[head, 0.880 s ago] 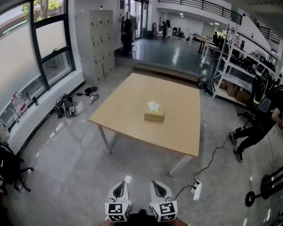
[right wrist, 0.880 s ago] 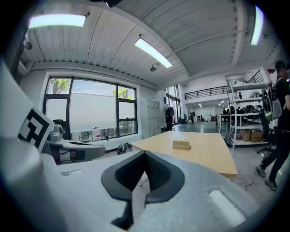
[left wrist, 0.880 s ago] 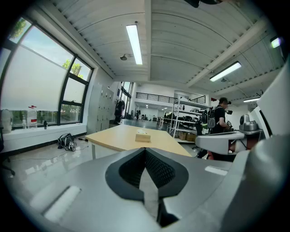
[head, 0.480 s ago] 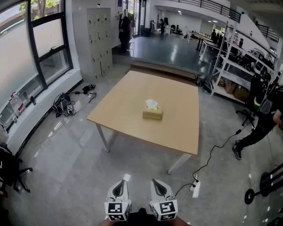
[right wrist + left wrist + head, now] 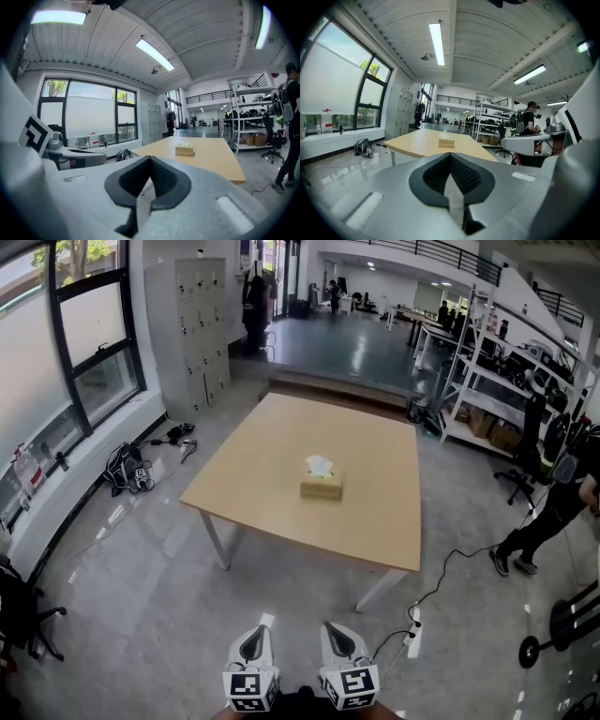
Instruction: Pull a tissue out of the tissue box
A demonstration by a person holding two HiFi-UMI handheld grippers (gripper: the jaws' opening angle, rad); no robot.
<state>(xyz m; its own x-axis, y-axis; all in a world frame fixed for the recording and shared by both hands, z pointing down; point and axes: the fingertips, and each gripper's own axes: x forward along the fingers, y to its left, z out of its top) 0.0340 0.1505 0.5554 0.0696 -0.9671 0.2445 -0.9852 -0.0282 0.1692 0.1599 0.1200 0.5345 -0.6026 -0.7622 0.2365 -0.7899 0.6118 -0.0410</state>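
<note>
Because tissue box [image 5: 321, 487] sits far off, tissue [image 5: 319, 465] tiny, folds indistinct

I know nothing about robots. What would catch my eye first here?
A tissue box with a white tissue poking up sits alone in the middle of the wooden table. At the head view's bottom, the left gripper and right gripper, both shut and empty, hang side by side above the floor, short of the table.

Matt wood table [image 5: 272, 465]; glossy floor [image 5: 141, 596]; cardbd tissue box [image 5: 321, 487].
</note>
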